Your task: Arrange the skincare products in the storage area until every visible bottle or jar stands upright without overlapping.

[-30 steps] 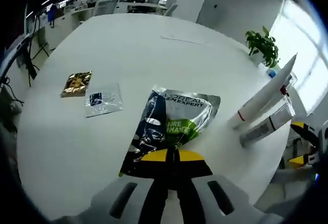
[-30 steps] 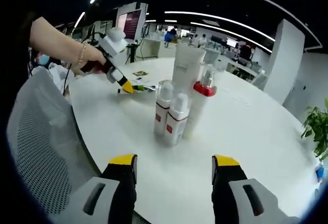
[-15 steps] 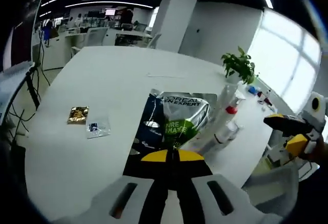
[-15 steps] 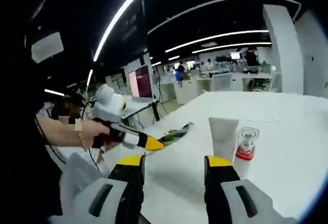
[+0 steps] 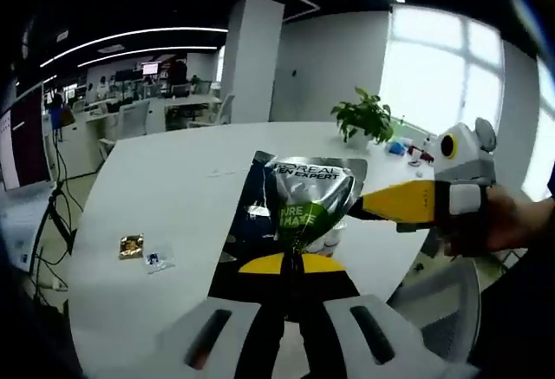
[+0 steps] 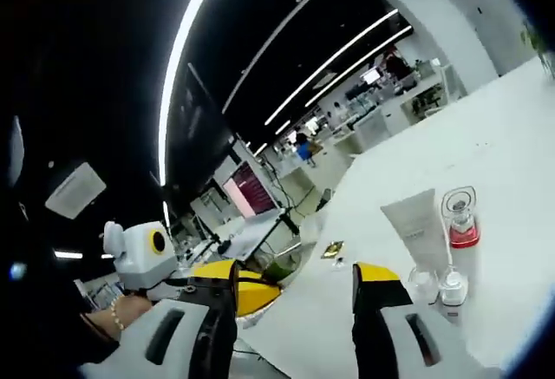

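We have the foil sachet (image 5: 299,201) pinched at its lower edge in our left hand-held gripper (image 5: 292,264), jaws closed tight on it, so the pack rides flat and upright in front of the camera, lifted clear of the white worktop (image 5: 165,197). Holding it by that edge keeps the printed face readable and the pack off the bottles, which we judge is the point: a flat sachet can't stand on its own, so it has to be carried somewhere it won't overlap anything.

Our right hand-held gripper (image 6: 295,275) is spread wide with nothing between its jaws, tilted up so much of the right gripper view is ceiling lights. In the left gripper view that same tool (image 5: 408,201) comes in from the right, its yellow tip just beside the sachet's edge, perhaps to take or steady it.

The upright group stands on the worktop: a white tube (image 6: 414,236) on its cap, a red-collared bottle (image 6: 460,223) just beside it, and two small clear-capped bottles (image 6: 438,284) in front, none leaning. Two small packets (image 5: 143,251) lie flat, well apart from them, not yet dealt with
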`<state>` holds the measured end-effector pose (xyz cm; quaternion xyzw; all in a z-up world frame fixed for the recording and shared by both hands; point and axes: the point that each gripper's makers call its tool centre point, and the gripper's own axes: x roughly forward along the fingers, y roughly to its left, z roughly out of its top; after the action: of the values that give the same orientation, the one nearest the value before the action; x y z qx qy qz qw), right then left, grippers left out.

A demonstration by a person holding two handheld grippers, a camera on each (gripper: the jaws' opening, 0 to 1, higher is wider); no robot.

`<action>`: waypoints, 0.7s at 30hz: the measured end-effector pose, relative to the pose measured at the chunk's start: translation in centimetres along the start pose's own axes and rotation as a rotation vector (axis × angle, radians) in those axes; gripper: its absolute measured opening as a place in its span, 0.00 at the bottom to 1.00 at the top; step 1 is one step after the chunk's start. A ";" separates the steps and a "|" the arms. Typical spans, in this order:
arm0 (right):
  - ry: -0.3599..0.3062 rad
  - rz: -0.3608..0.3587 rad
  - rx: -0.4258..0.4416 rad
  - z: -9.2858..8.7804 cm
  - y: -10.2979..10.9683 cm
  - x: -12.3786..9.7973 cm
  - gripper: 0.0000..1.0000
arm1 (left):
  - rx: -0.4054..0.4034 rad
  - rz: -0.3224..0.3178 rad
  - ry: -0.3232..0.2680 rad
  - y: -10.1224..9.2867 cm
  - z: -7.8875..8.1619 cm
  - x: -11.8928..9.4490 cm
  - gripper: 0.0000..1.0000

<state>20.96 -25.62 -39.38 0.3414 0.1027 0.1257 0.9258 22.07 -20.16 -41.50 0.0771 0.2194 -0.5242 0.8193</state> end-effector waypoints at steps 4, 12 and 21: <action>-0.026 0.018 0.116 0.1 0.7 0.4 0.52 | 0.104 -0.003 0.001 -1.5 0.2 -0.4 0.07; -0.051 0.003 0.280 -0.2 0.1 -0.2 0.01 | 0.159 -0.009 0.003 -2.6 -0.2 -0.4 0.11; -0.032 0.031 0.305 0.1 -0.2 -1.2 0.00 | 0.197 -0.077 -0.022 -3.0 0.4 -1.0 0.41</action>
<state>19.86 -26.16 -39.28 0.4814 0.1007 0.1174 0.8628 19.17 -20.74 -40.43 0.1433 0.1605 -0.5751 0.7893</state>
